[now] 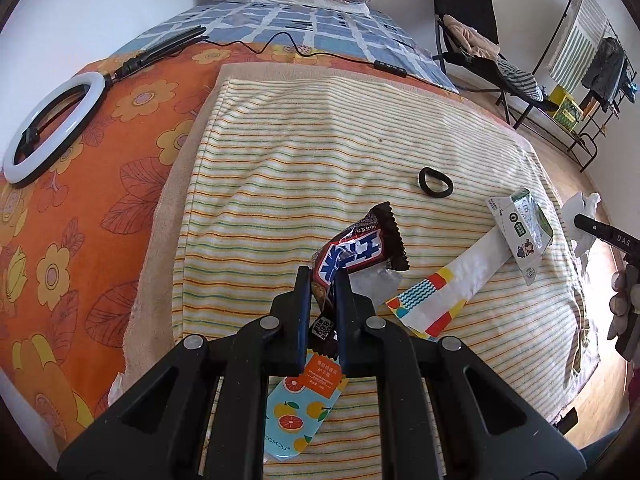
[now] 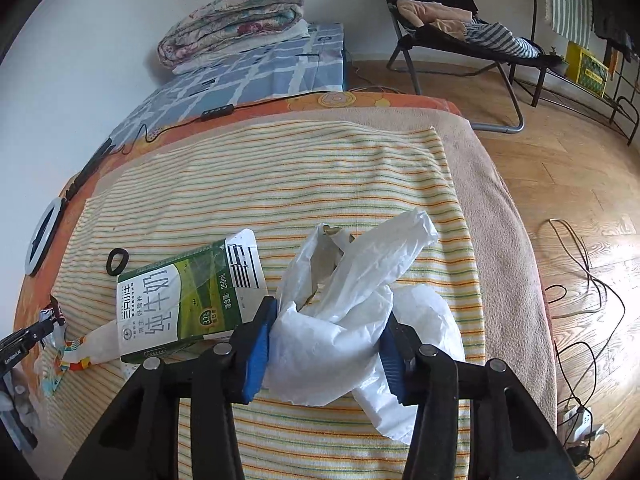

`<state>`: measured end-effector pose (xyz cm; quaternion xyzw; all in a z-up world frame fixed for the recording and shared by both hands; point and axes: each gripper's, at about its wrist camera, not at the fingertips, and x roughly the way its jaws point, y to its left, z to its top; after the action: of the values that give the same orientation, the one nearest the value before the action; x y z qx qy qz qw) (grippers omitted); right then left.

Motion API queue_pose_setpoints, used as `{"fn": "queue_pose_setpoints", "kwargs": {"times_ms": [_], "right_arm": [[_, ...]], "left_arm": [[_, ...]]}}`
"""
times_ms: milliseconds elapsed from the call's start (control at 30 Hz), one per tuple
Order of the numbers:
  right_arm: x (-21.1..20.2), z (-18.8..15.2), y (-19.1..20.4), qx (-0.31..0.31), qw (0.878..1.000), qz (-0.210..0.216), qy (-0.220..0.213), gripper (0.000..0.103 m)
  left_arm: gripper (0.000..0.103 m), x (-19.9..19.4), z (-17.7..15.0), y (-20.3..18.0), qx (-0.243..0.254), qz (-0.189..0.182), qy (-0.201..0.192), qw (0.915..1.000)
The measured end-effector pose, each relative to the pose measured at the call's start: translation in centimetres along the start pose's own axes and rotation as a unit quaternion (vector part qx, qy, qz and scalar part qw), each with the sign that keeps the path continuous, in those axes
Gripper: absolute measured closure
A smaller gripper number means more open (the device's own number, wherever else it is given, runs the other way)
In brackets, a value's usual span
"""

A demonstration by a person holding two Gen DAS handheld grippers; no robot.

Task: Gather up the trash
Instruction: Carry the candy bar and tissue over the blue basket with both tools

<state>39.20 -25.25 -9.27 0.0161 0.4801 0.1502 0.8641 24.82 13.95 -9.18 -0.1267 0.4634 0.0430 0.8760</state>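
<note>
Bed under a striped towel [image 1: 320, 152], left hand-held gripper [image 1: 322, 276] clamped on a brown candy wrapper [image 1: 360, 248], right hand-held gripper [image 2: 328, 316] pressing a crumpled white plastic bag [image 2: 340, 320], milk carton [image 2: 180, 296] lying just left, black hair tie [image 1: 434, 183] beyond.

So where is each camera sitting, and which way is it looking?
Left wrist: on the left gripper, looking down over the striped towel; its fingers pinch a brown snack wrapper; the other hand shows at the right edge.
Right wrist: on the right gripper, looking down at the white plastic bag between its fingers.
Both see the milk carton, black ring and folding chair.
</note>
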Motion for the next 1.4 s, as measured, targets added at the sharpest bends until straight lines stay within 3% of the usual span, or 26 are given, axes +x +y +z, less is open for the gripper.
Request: {"fn": "queue_pose_setpoints", "kwargs": {"times_ms": [333,833,1400], "right_arm": [[-6.7,-2.0,3.6,-0.037,0.998,0.035,-0.035,0.053],[-14.5,-10.6,10.0,-0.095,0.989,0.105,-0.038,0.053],[-16.2,-22.8,14.7,-0.133,0.980,0.148,0.013,0.053]], "left_arm": [[0.094,-5.4,-1.5,-3.0,0.024,-0.026,-0.030,0.9989],[0.094,-12.8,-9.9,-6.7,0.058,-0.036,-0.038,0.9969],[0.094,-13.0,-20.8,-7.9,0.049,-0.050,0.023,0.9973]]}}
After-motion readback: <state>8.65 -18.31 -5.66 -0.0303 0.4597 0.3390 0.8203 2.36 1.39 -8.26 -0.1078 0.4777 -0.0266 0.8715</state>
